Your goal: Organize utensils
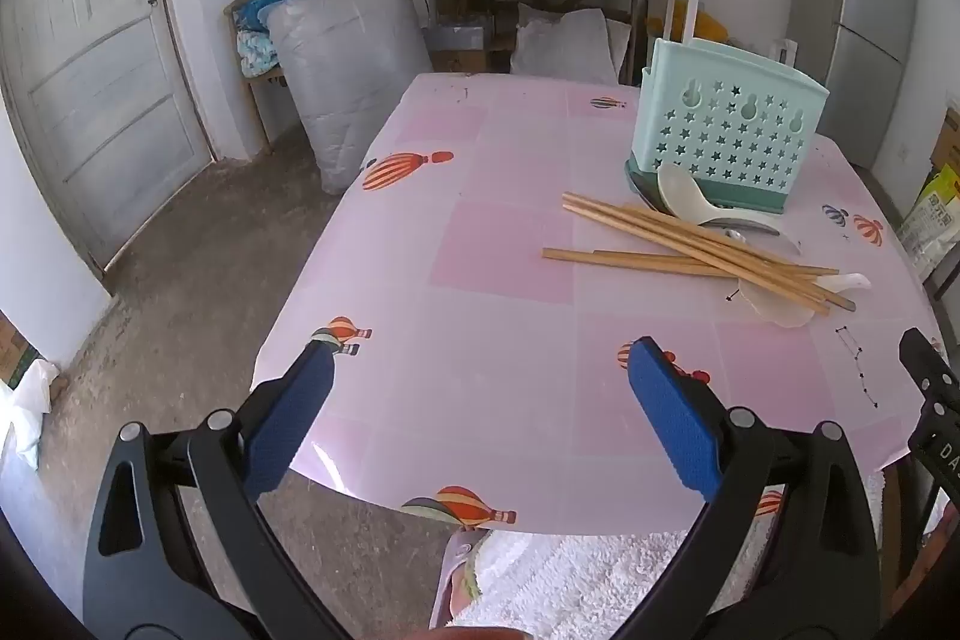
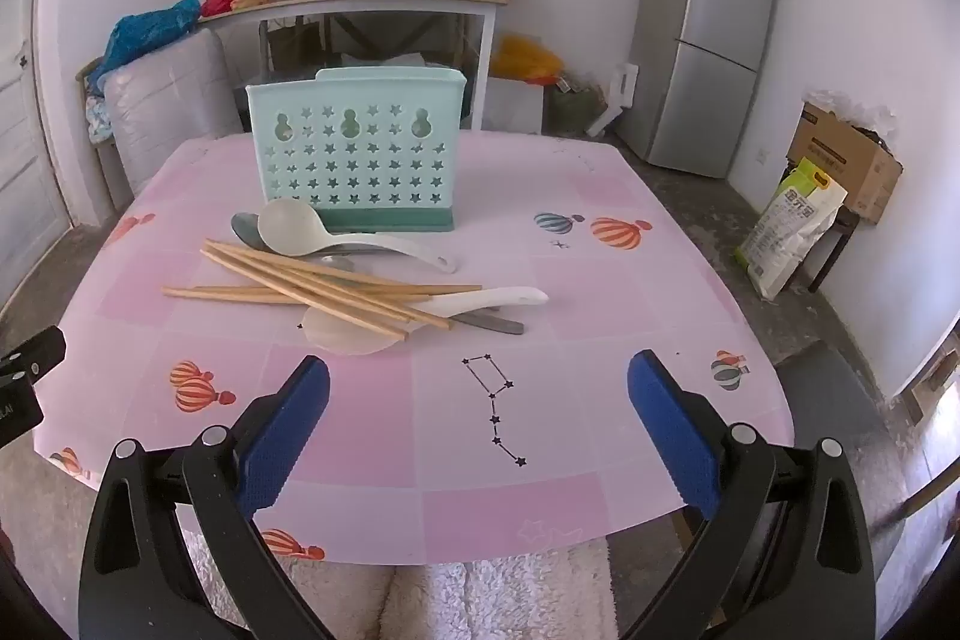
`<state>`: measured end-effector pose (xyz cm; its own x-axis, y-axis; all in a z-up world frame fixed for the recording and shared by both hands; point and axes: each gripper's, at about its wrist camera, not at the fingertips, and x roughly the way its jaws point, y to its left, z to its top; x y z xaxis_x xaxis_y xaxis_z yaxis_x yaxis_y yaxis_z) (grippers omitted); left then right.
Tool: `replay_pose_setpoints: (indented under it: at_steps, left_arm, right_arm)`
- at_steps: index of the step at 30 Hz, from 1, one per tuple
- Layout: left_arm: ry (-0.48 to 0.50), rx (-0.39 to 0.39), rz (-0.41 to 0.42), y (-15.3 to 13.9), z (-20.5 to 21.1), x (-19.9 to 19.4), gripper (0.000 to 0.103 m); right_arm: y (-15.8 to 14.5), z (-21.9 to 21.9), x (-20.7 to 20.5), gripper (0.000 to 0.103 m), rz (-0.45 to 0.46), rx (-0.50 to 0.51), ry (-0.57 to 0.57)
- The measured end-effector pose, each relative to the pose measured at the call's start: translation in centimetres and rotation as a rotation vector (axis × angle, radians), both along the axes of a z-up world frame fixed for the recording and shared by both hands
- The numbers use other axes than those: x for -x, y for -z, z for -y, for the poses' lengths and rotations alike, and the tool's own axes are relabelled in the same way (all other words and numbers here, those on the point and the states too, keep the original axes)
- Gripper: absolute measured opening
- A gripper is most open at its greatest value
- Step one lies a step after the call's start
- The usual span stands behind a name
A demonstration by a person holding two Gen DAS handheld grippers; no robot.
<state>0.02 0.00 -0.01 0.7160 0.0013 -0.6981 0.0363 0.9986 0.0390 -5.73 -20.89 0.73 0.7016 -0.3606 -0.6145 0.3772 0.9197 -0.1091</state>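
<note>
Both hand-held grippers hover over the near edge of the pink balloon-print bench (image 2: pixel 372 436), tilted downward. The right hand-held gripper (image 2: pixel 479 370), jaws wide apart and empty, is nearer. Straight ahead, the wooden chopsticks (image 2: pixel 312 283) lie crosswise over the spoons. The left hand-held gripper (image 1: pixel 480 353), likewise spread, sees them off to its right. Farther back stands the mint-green star-punched plastic holder (image 2: pixel 357 154).

A: What do the tools look like?

B: The left gripper (image 1: pixel 480 358) and the right gripper (image 2: pixel 479 370) match: black plastic arms with triangular cut-outs, silver round screws at the hinges, and blue ribbed pads (image 2: pixel 282 439) on the fingers.

A: Any clothing?

B: Below the table's (image 2: pixel 492 508) near edge, a fluffy white garment (image 2: pixel 480 598) covers the person's lap.
</note>
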Motion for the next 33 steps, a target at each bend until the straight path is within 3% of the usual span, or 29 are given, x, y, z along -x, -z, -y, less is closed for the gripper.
replay_pose_setpoints:
  at_steps: [33]
  left_arm:
    - [0.000, 0.008, -0.006, 0.32, 0.24, -0.56, 0.095]
  right_arm:
    - [-0.22, 0.07, 0.00, 0.097, 0.002, 0.007, 0.002]
